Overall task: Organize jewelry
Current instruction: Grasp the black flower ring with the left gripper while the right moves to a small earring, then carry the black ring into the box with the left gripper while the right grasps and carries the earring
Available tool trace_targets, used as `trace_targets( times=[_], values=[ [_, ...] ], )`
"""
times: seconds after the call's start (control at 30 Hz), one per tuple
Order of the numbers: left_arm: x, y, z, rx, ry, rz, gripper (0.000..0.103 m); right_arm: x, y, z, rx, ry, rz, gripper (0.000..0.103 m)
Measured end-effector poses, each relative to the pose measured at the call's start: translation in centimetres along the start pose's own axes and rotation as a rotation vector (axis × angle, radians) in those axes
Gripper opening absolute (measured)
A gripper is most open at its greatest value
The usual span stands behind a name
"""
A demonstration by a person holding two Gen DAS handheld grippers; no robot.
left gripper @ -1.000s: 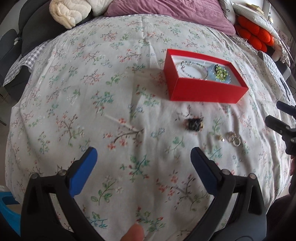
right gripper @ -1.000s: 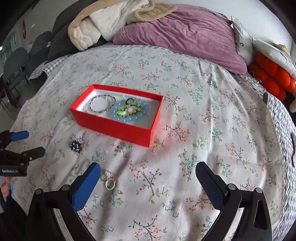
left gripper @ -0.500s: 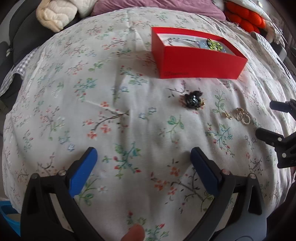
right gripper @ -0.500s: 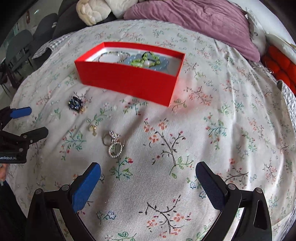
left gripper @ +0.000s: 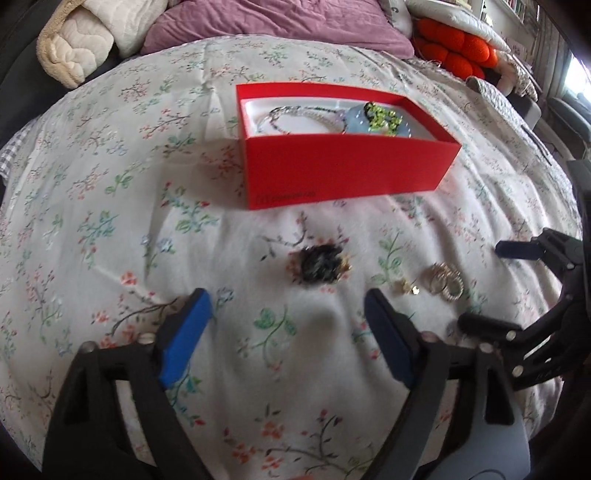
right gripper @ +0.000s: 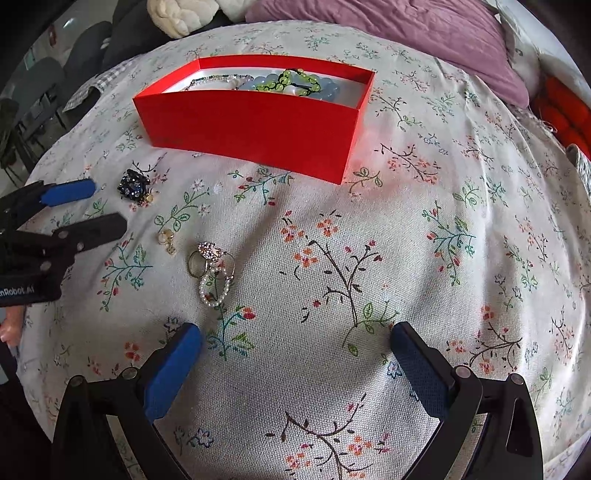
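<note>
A red box [left gripper: 347, 170] [right gripper: 255, 129] sits on the floral bedspread and holds beaded bracelets [left gripper: 384, 118] [right gripper: 291, 83]. A dark beaded brooch [left gripper: 320, 264] [right gripper: 133, 185] lies in front of it. Small gold earrings [left gripper: 406, 287] [right gripper: 166, 238] and a cluster of rings [left gripper: 445, 282] [right gripper: 212, 271] lie to its right. My left gripper [left gripper: 284, 325] is open, just short of the brooch. My right gripper [right gripper: 295, 354] is open, just short of the rings and to their right.
A purple pillow [left gripper: 273, 22] [right gripper: 399, 29], a cream quilted blanket [left gripper: 74, 48] and an orange cushion [left gripper: 458, 48] lie at the head of the bed. Dark chairs [right gripper: 44, 88] stand beyond the bed's left edge.
Both grippers have moved forward and lower toward the jewelry. The brooch now lies just ahead of the left jaws and the rings just ahead of the right jaws. Both stay open.
</note>
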State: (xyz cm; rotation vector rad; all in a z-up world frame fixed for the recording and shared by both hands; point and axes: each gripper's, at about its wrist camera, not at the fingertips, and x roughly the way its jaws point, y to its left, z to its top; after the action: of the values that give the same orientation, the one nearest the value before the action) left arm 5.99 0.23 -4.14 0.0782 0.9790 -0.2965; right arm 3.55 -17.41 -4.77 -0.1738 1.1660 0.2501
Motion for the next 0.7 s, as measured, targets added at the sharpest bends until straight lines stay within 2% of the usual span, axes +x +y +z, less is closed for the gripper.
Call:
trace_targets(
  times=[0.2, 0.37, 0.5, 0.67, 0.7],
  values=[
    [0.6, -0.5, 0.7, 0.011, -0.002, 0.007, 0.053, 0.1, -0.4, 0.6, -0.014, 0.008, 0.014, 0.103],
    [0.6, -0.7, 1.0, 0.017, -0.005, 0.006, 0.025, -0.5, -0.1, 0.5, -0.039, -0.021, 0.040, 0.103],
    [0.5, -0.6, 1.1, 0.010, 0.005, 0.000, 0.025, -1.1, 0.5, 0.7, -0.055, -0.045, 0.064, 0.097],
    [-0.2, -0.3, 0.8, 0.000, 0.021, 0.006, 0.025, -2.1, 1.9, 1.3, -0.088, -0.082, 0.113, 0.071],
    [-0.3, -0.2, 0.7, -0.003, 0.022, 0.004, 0.025, -2.1, 2.2, 1.5, -0.101, -0.088, 0.122, 0.068]
  ],
)
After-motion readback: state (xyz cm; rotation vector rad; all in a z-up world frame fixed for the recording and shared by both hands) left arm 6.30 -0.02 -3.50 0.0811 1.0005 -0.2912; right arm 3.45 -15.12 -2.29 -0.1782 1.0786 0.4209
